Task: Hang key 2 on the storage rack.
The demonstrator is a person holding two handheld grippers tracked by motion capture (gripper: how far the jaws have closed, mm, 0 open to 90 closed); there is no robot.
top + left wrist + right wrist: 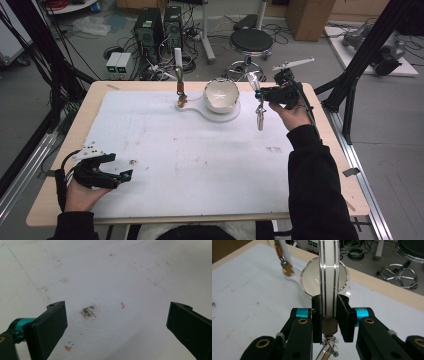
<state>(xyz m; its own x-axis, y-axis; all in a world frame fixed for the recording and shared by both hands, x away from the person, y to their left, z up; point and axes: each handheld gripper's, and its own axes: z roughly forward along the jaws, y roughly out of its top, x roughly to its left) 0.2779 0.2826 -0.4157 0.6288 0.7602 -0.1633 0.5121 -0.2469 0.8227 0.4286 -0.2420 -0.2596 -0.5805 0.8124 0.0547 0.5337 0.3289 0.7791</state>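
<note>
Between the pads of the right gripper point(329, 315) sits a flat white strap with silver stripes point(329, 270), clamped firmly and standing up from the jaws, with a small metal clasp and ring point(329, 327) hanging below them. Just beyond that gripper, past the strap, a white bowl point(312, 285) rests on a white base, and further off to its left a small brown charm point(287, 268) hangs from a clip. From above, the right gripper point(260, 92) is held off the table near the bowl point(221, 95). Near the front corner, the left gripper point(122, 176) rests low over the white mat point(105, 277), jaws spread wide with nothing between them.
</note>
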